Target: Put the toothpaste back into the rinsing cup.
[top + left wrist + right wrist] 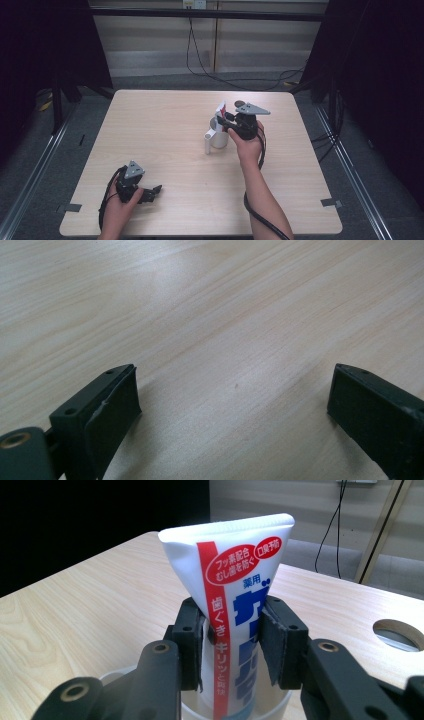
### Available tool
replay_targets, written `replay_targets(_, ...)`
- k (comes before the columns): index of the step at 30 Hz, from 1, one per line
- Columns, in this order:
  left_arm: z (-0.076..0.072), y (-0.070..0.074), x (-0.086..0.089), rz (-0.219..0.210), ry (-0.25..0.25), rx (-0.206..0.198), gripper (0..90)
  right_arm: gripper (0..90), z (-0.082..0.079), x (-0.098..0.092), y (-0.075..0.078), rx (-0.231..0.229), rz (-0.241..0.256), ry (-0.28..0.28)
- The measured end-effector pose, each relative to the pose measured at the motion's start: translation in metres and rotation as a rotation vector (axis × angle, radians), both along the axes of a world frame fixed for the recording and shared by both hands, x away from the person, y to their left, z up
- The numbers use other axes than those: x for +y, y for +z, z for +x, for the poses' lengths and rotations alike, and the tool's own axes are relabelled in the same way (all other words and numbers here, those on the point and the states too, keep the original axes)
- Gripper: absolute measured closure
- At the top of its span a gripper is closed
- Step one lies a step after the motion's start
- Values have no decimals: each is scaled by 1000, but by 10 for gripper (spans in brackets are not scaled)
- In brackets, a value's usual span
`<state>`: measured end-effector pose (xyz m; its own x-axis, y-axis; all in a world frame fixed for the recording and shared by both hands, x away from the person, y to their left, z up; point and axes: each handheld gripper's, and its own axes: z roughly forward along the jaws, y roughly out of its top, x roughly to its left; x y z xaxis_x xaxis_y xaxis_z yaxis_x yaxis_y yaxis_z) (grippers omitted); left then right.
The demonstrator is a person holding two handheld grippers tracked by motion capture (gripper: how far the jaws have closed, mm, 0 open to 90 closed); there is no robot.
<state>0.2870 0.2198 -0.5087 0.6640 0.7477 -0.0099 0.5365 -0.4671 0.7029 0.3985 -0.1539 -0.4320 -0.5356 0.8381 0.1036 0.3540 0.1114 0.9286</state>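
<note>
right gripper view: right gripper (234, 645) clamps upright toothpaste tube (230, 575), crimp up; left gripper (235, 405) wide.

The toothpaste tube (235, 615) reads "フッ素配合 むし歯を防ぐ", "口臭予防", "薬用", "歯ぐき".

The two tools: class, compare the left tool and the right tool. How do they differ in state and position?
The left tool is open with nothing between its jaws, while the right tool is shut on the toothpaste tube. The left tool sits low near the table's front edge; the right tool is raised mid-table over the white cup, where the tube stands. Both are black, two-jawed and hand-held.
</note>
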Motion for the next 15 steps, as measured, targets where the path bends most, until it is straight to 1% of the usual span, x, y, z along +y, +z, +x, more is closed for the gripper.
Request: replay_targets(15, 0, 0, 0, 0, 0, 0, 62, 624, -2, -4, 0, 11, -9, -1)
